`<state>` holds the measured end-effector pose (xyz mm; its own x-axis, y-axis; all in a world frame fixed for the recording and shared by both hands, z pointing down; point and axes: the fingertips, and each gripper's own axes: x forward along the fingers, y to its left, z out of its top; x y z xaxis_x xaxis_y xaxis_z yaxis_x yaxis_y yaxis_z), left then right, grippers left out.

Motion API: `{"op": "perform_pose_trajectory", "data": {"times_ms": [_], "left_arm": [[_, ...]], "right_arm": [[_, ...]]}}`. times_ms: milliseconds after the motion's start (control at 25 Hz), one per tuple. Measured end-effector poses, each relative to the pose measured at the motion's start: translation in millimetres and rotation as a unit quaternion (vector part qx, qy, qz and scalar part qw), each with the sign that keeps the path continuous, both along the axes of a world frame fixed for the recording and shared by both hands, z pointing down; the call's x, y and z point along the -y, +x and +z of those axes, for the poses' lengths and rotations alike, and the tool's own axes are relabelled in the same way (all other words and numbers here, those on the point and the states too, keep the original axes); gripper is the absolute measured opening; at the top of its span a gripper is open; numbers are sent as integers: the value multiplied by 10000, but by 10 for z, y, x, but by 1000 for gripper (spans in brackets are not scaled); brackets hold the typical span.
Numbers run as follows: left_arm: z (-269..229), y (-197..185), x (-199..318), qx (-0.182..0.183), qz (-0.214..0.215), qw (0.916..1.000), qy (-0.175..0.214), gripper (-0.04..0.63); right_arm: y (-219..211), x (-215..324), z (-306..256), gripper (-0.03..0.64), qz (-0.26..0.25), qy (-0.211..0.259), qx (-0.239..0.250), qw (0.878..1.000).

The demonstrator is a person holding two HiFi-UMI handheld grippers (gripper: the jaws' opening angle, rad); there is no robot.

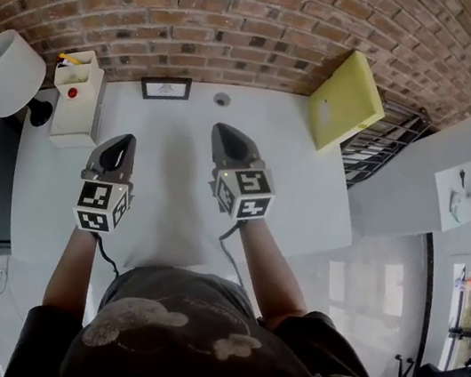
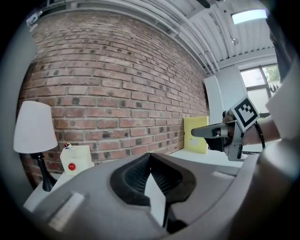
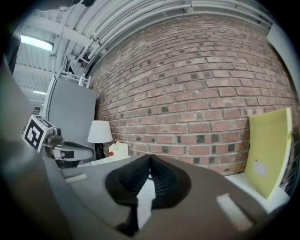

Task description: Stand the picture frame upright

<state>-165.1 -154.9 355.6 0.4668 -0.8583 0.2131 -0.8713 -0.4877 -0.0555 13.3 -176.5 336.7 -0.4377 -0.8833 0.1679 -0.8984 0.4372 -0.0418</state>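
A small dark picture frame (image 1: 165,88) stands upright against the brick wall at the back of the white table (image 1: 305,204). My left gripper (image 1: 118,152) hovers over the table's left half, its jaws shut with nothing between them. My right gripper (image 1: 226,139) is at the middle, also shut and empty. Both point toward the wall, well short of the frame. From the left gripper view the shut jaws (image 2: 150,155) face the bricks and the right gripper (image 2: 199,132) shows at the right. In the right gripper view the shut jaws (image 3: 150,158) hide the frame.
A white lamp (image 1: 8,73) stands at the table's back left. Beside it is a white box (image 1: 78,99) with a red button. A yellow board (image 1: 346,99) leans on the wall at the back right, next to a wire rack (image 1: 379,143). A round grommet (image 1: 222,99) lies near the frame.
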Motion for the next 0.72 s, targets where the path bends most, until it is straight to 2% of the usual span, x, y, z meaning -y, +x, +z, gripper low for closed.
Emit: {"op": "perform_pose_trajectory", "data": {"times_ms": [240, 400, 720], "left_arm": [[-98, 198, -325, -54, -200, 9998, -12, 9], [-192, 365, -540, 8, -175, 9998, 77, 9], [-249, 443, -912, -108, -348, 9992, 136, 9]], "right_arm": [[305, -304, -108, 4, -144, 86, 6, 9999], [499, -492, -145, 5, -161, 103, 57, 9998], [725, -920, -136, 5, -134, 147, 93, 9998]]}}
